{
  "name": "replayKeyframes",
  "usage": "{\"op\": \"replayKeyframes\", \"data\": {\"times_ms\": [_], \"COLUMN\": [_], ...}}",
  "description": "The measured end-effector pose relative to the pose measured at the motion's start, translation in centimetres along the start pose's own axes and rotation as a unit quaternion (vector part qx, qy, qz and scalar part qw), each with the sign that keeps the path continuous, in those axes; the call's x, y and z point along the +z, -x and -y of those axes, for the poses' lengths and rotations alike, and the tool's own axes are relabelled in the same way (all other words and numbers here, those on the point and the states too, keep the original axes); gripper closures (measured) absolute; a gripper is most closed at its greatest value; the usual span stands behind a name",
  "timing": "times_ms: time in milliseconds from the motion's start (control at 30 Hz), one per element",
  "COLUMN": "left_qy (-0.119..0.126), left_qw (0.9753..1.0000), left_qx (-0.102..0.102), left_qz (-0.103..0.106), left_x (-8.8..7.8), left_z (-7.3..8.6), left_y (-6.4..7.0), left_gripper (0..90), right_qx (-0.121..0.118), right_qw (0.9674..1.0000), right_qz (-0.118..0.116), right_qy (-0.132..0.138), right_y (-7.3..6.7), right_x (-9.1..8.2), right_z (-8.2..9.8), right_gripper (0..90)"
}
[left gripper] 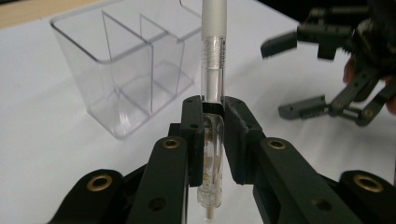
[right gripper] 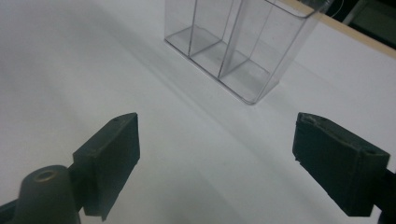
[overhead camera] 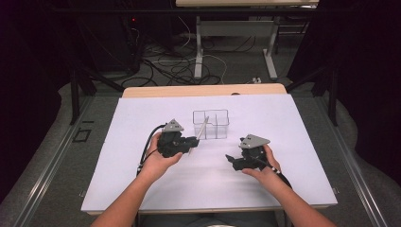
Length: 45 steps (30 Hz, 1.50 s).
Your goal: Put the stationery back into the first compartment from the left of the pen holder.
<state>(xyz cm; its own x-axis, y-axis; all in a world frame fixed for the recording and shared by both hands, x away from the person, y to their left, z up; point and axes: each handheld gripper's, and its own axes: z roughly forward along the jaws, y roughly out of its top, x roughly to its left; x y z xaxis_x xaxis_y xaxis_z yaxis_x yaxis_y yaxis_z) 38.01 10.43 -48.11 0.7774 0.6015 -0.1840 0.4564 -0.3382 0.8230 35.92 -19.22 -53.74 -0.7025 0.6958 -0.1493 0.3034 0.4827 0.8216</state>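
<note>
A clear pen with a frosted white cap stands between the jaws of my left gripper, which is shut on its transparent barrel. In the high view the left gripper holds the pen tilted up against the front of a clear plastic organiser with several compartments. The organiser stands just beyond the pen, to its left. My right gripper is lower right of the organiser, open with nothing between its fingers; it appears as well in the left gripper view. Its jaws stand wide apart, facing the organiser.
A white sheet covers the table top, whose wooden far edge shows beyond it. Behind the table are cables on the floor and the legs of another table.
</note>
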Motion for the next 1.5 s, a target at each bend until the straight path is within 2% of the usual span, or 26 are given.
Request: {"op": "replayKeyframes", "data": {"times_ms": [167,300,433,467,500,533,567,633,700,767,800,833,867,1000,1100,1233,1267,1333,1500], "left_qy": [0.04,0.078,0.11,0.112,0.12,0.12,0.125,0.136,0.142,0.142,0.147,0.141,0.141,0.144,0.145,0.144,0.142,0.141,0.127], "left_qw": [0.9991,0.9963,0.992,0.9917,0.9903,0.9903,0.9896,0.9878,0.9866,0.9866,0.9856,0.9865,0.9862,0.9851,0.9844,0.9838,0.984,0.9836,0.9849], "left_qx": [-0.009,-0.025,-0.039,-0.04,-0.044,-0.042,-0.041,-0.041,-0.039,-0.04,-0.041,-0.04,-0.041,-0.045,-0.044,-0.048,-0.048,-0.049,-0.05], "left_qz": [-0.012,-0.024,-0.047,-0.05,-0.055,-0.056,-0.058,-0.065,-0.069,-0.07,-0.073,-0.074,-0.076,-0.083,-0.089,-0.095,-0.097,-0.101,-0.106], "left_x": [0.0,0.1,0.5,0.6,0.8,0.9,1.1,1.3,1.6,1.8,2.0,2.1,2.3,3.0,3.5,4.2,4.4,4.7,5.5], "left_z": [-1.3,-2.0,-2.5,-2.6,-2.7,-2.9,-3.0,-3.3,-3.6,-4.0,-4.1,-4.2,-4.4,-4.7,-4.9,-4.9,-4.9,-4.8,-4.6], "left_y": [-0.5,-1.1,-1.7,-1.8,-1.9,-2.0,-2.1,-2.0,-2.0,-2.2,-2.3,-2.4,-2.4,-2.8,-3.0,-3.3,-3.4,-3.6,-3.9], "left_gripper": [79.2,79.2,79.2,79.2,79.2,79.2,79.3,79.2,79.3,79.3,79.3,79.3,79.3,79.3,79.3,79.3,79.3,79.3,79.3], "right_qx": [0.059,0.087,0.095,0.098,0.098,0.098,0.103,0.1,0.105,0.094,0.094,0.093,0.095,0.1,0.104,0.106,0.108,0.104,0.105], "right_qw": [0.9982,0.996,0.9952,0.9949,0.9949,0.995,0.9947,0.9944,0.9942,0.9952,0.995,0.9952,0.9947,0.9946,0.9941,0.9932,0.9934,0.9937,0.9934], "right_qz": [-0.008,-0.013,-0.012,-0.013,-0.012,-0.009,-0.008,-0.011,-0.012,-0.011,-0.01,-0.009,-0.01,-0.01,-0.011,-0.016,-0.016,-0.016,-0.018], "right_qy": [-0.009,-0.02,-0.02,-0.02,-0.019,-0.018,-0.006,-0.031,-0.024,-0.026,-0.031,-0.029,-0.036,-0.026,-0.028,-0.044,-0.035,-0.037,-0.042], "right_y": [0.7,1.1,1.3,1.3,1.3,1.3,1.2,1.3,1.1,1.2,1.2,1.3,1.3,1.2,1.2,1.2,1.2,1.2,1.2], "right_x": [0.0,0.2,0.3,0.2,0.2,0.3,0.5,0.3,0.5,0.5,0.4,0.5,0.4,0.6,0.7,0.6,0.7,0.8,0.8], "right_z": [0.3,0.6,0.7,0.7,0.8,0.8,0.9,0.9,0.9,1.0,1.0,1.0,1.0,1.1,1.1,1.2,1.2,1.3,1.3], "right_gripper": [11.3,6.3,2.6,2.1,1.7,1.6,1.5,1.4,1.4,1.4,1.4,1.4,1.5,1.4,1.6,2.3,2.4,2.6,2.9]}}
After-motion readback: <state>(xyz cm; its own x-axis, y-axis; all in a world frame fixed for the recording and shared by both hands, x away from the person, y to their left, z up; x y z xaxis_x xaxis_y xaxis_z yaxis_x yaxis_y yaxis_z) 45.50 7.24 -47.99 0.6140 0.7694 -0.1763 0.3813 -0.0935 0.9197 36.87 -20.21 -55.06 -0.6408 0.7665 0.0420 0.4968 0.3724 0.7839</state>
